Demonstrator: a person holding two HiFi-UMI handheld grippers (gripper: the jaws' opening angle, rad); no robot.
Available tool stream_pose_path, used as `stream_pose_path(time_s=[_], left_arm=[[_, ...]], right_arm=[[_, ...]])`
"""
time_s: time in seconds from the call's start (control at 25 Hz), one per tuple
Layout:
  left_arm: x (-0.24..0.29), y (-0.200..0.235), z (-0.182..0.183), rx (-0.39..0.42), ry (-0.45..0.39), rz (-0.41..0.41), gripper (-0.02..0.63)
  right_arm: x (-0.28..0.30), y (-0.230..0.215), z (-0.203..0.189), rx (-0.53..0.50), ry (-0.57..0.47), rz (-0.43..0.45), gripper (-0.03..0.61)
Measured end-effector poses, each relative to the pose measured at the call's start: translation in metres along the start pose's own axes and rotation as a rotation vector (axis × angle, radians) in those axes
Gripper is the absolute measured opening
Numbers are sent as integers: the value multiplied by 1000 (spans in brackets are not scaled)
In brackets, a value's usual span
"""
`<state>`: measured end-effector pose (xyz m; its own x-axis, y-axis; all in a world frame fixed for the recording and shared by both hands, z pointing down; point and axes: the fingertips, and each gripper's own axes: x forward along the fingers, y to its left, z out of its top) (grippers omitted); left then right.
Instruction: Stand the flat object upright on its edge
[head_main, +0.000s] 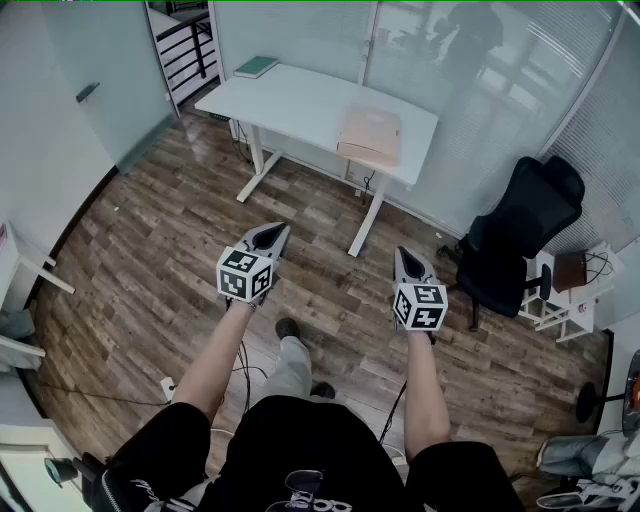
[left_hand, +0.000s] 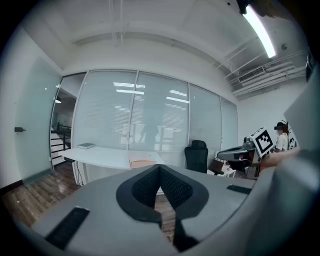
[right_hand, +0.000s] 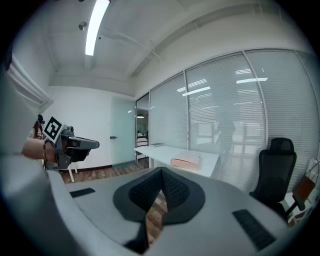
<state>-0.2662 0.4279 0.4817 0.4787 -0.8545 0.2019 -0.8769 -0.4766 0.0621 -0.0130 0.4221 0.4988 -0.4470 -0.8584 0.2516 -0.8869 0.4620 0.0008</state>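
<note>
Left gripper (head_main: 278, 230) and right gripper (head_main: 403, 254) are both closed and empty, well short of the desk (head_main: 290, 100). The box (head_main: 370, 135) lies flat at the desk's right end, ahead of the right gripper, which is judged nearer. The box's long axis is unclear.

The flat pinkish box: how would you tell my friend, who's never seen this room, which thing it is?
Find the long white desk standing against the glass wall. The box lies flat near the desk's right end, the end closer to the black office chair. It is wide and pale pinkish-tan, unlike the small green book at the far left end.
</note>
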Motion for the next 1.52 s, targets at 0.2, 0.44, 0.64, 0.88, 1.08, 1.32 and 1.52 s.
stream_pose_path(time_s=[0.2, 0.44, 0.64, 0.88, 1.08, 1.32, 1.52], left_arm=[[1, -2, 1, -1, -2, 2, 20], [9, 9, -2, -12, 3, 12, 21], [28, 21, -4, -16, 16, 7, 20], [64, 37, -8, -22, 39, -9, 21], [106, 53, -8, -26, 53, -32, 21], [162, 71, 1, -28, 60, -66, 21], [211, 83, 10, -39, 58, -104, 21]], right_arm=[[-3, -4, 0, 6, -5, -7, 21], [8, -8, 2, 15, -13, -15, 21], [28, -16, 1, 13, 2, -19, 21], [60, -33, 0, 22, 21, -27, 21], [94, -50, -1, 30, 35, -37, 21], [132, -80, 5, 39, 50, -62, 21], [162, -106, 13, 43, 59, -91, 21]])
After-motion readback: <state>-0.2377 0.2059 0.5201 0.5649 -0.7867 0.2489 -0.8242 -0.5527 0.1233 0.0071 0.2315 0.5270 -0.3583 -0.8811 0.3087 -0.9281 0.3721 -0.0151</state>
